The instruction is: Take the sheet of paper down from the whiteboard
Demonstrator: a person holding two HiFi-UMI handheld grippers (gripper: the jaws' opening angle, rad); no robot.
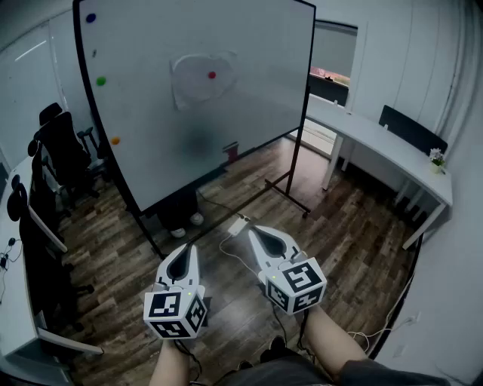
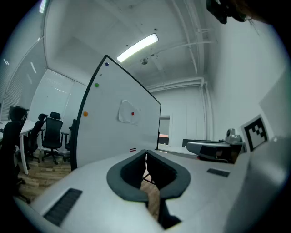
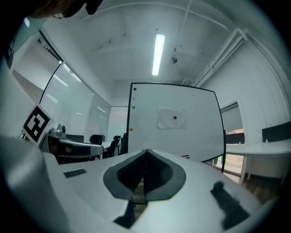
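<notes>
While the room is seen from above, a wooden floor (image 1: 347, 226) is shown stretching under everything. A large whiteboard (image 1: 151, 128) on a dark wheeled frame is stood on it, well ahead of the person. A long white desk (image 1: 377, 136) is set along the wall at the right, and a small potted plant (image 1: 436, 157) is placed near its far end. Black office chairs (image 1: 64, 154) are grouped at the left, beside the whiteboard's edge.

Nearer the camera, the left gripper (image 1: 184, 247) and the right gripper (image 1: 252, 228) are held side by side above the floor, pointed level toward the whiteboard and kept well apart from it. In the left gripper view the dark pads are seen pressed together at the tips, with nothing caught between them. In the right gripper view the jaws are likewise drawn tight together and nothing is gripped.

The sheet of paper (image 1: 190, 84) is found on the upper middle of the whiteboard, slightly crumpled, and is pinned there by a red magnet (image 1: 211, 75) near its centre. Down the board's left edge, a blue magnet (image 1: 90, 18), a green magnet (image 1: 100, 81) and an orange magnet (image 1: 115, 140) are spaced apart.
</notes>
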